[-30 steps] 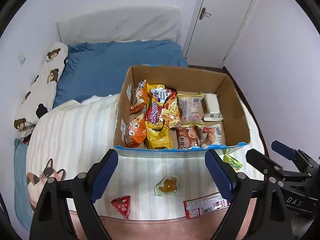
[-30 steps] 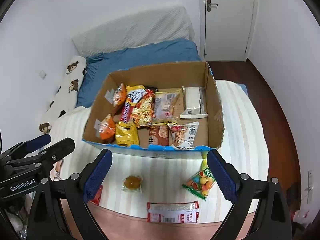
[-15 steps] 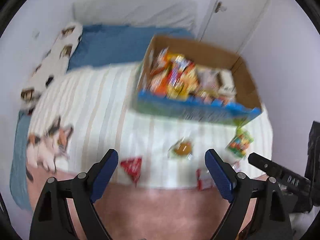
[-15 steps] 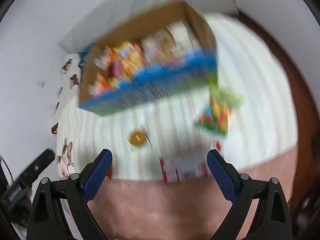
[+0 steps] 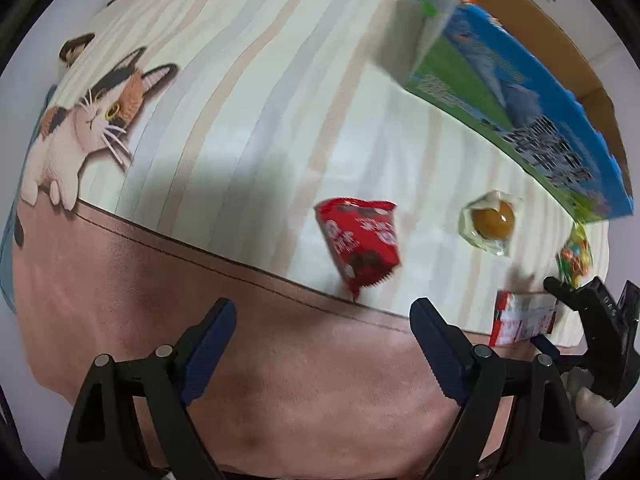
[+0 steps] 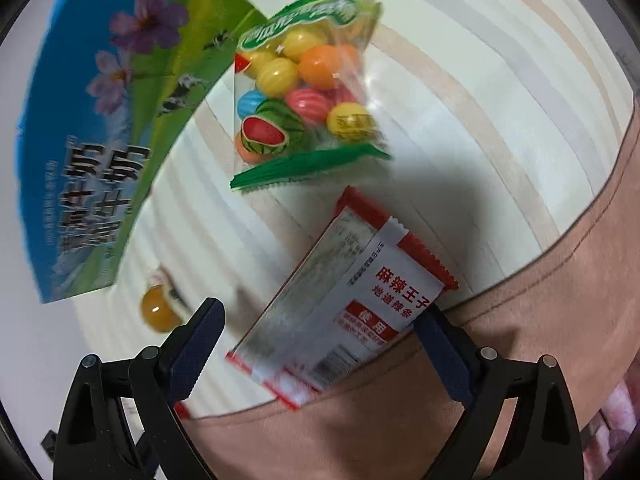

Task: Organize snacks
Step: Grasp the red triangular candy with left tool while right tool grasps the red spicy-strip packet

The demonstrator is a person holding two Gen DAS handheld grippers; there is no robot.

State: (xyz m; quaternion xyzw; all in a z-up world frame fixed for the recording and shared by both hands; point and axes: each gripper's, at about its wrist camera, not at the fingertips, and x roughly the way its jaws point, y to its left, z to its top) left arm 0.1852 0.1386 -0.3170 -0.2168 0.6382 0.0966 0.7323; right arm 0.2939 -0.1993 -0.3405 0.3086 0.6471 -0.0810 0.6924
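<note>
Right gripper (image 6: 320, 332) jaws wide open, empty; white-and-red flat foil snack packet (image 6: 344, 312) lies between them, printed 麻辣王子. Left gripper (image 5: 322, 330) wide open, empty; red crinkled snack pouch (image 5: 360, 246) just ahead.

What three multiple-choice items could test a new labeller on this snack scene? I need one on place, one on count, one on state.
1. Where does the red triangular packet lie?
A. Inside the box
B. On the striped blanket, outside the box
C. Between the left tongs

2. How many loose snacks lie outside the cardboard box in the left wrist view?
A. Two
B. Four
C. Six

3. How do the right tongs stand?
A. Open, held above the white-and-red packet
B. Shut on the gumball bag
C. Shut on nothing

Key: B, it rests on the stripes beyond the open left tongs; B, red packet, jelly cup, gumball bag, white-and-red packet; A, both fingers stand wide apart.
</note>
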